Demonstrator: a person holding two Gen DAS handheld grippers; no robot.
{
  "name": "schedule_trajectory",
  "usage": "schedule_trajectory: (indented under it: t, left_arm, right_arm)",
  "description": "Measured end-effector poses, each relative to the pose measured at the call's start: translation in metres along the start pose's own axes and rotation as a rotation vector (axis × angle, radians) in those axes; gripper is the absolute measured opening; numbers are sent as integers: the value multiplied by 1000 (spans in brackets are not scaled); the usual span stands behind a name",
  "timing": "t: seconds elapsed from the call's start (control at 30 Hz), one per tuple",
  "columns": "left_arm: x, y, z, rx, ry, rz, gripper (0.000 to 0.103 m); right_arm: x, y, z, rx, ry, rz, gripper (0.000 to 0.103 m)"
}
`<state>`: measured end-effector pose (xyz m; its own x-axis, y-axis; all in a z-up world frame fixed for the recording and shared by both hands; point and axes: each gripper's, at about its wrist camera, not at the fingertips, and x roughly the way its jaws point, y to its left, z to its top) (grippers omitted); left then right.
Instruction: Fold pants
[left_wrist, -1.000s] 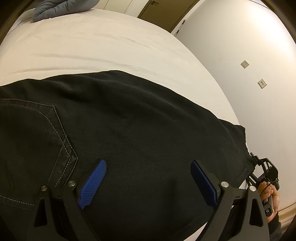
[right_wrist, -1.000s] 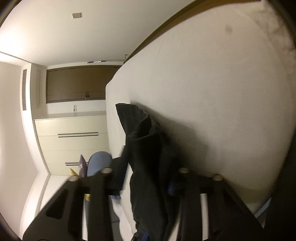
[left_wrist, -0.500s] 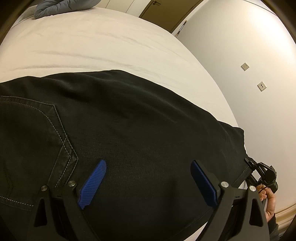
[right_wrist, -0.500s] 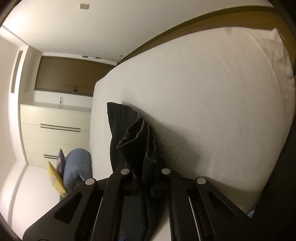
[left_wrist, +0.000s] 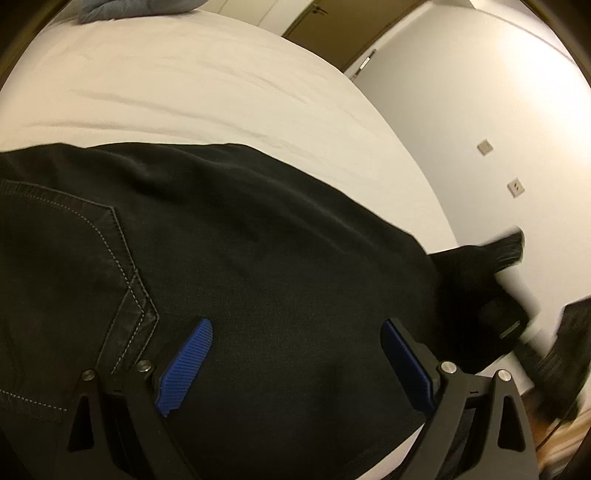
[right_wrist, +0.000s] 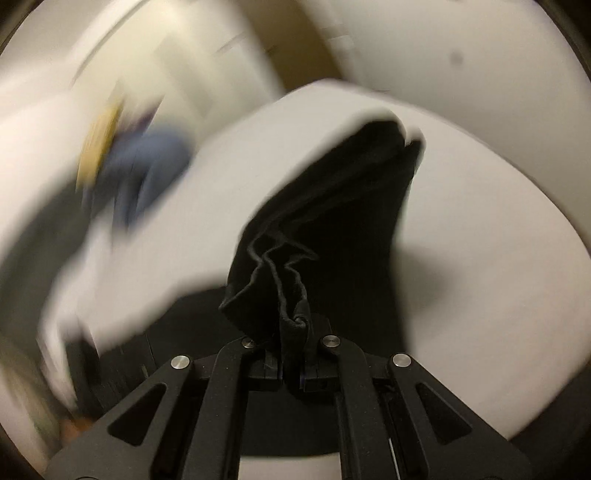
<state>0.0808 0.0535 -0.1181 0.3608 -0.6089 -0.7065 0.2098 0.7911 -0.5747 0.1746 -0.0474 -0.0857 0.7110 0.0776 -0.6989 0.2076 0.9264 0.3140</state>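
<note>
Black pants (left_wrist: 258, 258) lie spread across the white bed (left_wrist: 203, 85), a stitched back pocket at the left. My left gripper (left_wrist: 295, 354) is open, its blue pads (left_wrist: 186, 365) hovering just over the cloth, holding nothing. My right gripper (right_wrist: 291, 354) is shut on the bunched hem end of the pants (right_wrist: 288, 295) and holds it lifted off the bed; the cloth trails away to the mattress edge. In the left wrist view the right gripper shows as a blur at the far right (left_wrist: 517, 306).
A grey-blue bundle of cloth (left_wrist: 129, 5) lies at the far end of the bed. A white wall with two small plates (left_wrist: 515, 186) stands to the right, a brown door (left_wrist: 332, 29) beyond. The right wrist view is motion-blurred.
My right gripper has closed on the pants end and swung it up and round, fast enough to blur. The lifted end now rises at the right in the left view. The left gripper stayed put.
</note>
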Motion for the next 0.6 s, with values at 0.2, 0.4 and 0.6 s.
schedule_trajectory:
  t: [0.2, 0.4, 0.6]
  left_arm:
    - [2, -2, 14, -91, 18, -83, 98]
    - [28, -31, 26, -103, 82, -111, 98]
    - [58, -62, 45, -83, 192, -129, 102]
  right_arm:
    - [62, 50, -57, -310, 175, -146, 4]
    - [45, 54, -54, -317, 96, -151, 4]
    - [19, 74, -63, -417, 6, -186, 4]
